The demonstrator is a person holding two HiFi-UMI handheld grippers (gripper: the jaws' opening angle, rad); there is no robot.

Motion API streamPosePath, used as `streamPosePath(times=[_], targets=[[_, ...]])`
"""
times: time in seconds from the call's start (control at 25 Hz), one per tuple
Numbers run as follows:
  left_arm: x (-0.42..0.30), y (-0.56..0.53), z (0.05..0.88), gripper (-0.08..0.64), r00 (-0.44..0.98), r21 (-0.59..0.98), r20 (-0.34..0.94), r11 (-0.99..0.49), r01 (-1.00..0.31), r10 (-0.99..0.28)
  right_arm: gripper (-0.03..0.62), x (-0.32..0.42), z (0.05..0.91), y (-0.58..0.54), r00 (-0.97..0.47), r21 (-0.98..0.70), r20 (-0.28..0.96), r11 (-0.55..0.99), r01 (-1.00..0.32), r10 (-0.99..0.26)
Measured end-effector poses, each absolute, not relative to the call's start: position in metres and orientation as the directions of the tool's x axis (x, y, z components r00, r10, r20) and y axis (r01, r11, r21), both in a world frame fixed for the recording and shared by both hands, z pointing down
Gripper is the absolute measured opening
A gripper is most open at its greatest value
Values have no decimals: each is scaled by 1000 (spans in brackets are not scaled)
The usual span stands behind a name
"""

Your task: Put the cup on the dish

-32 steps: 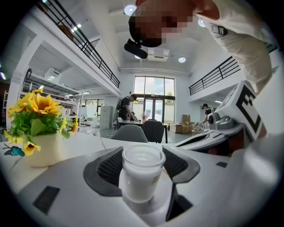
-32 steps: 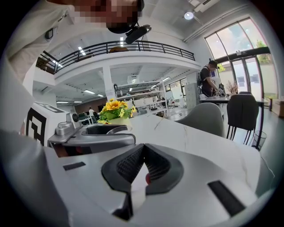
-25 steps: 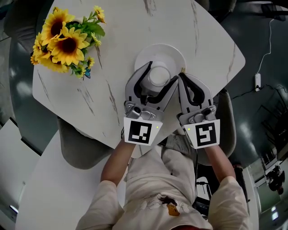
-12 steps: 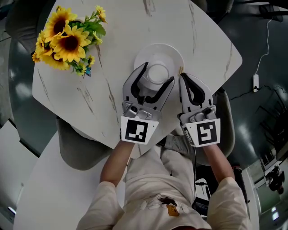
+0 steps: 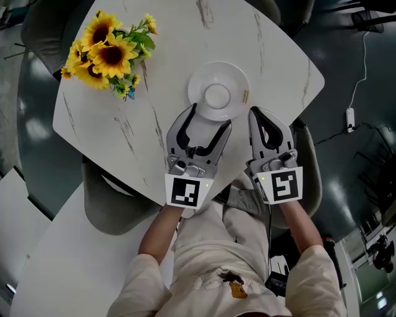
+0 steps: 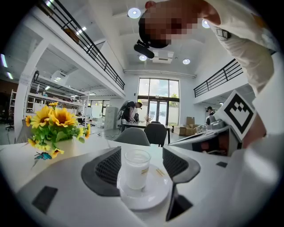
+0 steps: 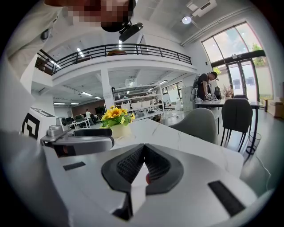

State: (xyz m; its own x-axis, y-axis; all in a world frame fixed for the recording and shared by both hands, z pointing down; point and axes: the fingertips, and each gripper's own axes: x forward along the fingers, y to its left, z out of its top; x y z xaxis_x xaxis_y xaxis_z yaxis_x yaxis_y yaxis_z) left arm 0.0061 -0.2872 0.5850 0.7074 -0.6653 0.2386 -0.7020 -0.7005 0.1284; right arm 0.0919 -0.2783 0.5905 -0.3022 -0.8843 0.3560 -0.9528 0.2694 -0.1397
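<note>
One cup (image 5: 217, 96) now stands on the dish (image 5: 200, 85), left claw (image 5: 211, 116) released and pulled back, right claw (image 5: 255, 114) clenched empty; task looks done.

Tall, bright hall, white walls and ceiling. At the far end, a high glazed front (image 6: 160, 104) full of daylight; round lamps (image 6: 134, 12) set in the ceiling. Upper gallery with black railings (image 6: 86, 44) along left and right. Dark, glossy floor (image 5: 37, 148), a thin cable (image 5: 359, 68) trailing over it at right. White marble-veined table (image 5: 167, 56), sunflowers (image 5: 108, 56) at its far left corner, grey chairs (image 5: 108, 207) tucked in at near left and right.
</note>
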Motion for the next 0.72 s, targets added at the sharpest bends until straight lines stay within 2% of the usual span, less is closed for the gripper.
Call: streamPosePath(times=[0.32, 0.36, 0.72], targets=[[-6, -266, 538, 273, 685, 118, 193, -676, -727, -702, 5, 85, 555, -256, -311, -132, 325, 283, -950, -893], [-8, -262, 533, 229, 681, 118, 189, -672, -731, -707, 5, 84, 550, -252, -312, -131, 321, 285, -950, -894], [-27, -227, 494, 103, 651, 155, 173, -632, -759, -739, 5, 75, 512, -220, -318, -111, 285, 298, -948, -904]])
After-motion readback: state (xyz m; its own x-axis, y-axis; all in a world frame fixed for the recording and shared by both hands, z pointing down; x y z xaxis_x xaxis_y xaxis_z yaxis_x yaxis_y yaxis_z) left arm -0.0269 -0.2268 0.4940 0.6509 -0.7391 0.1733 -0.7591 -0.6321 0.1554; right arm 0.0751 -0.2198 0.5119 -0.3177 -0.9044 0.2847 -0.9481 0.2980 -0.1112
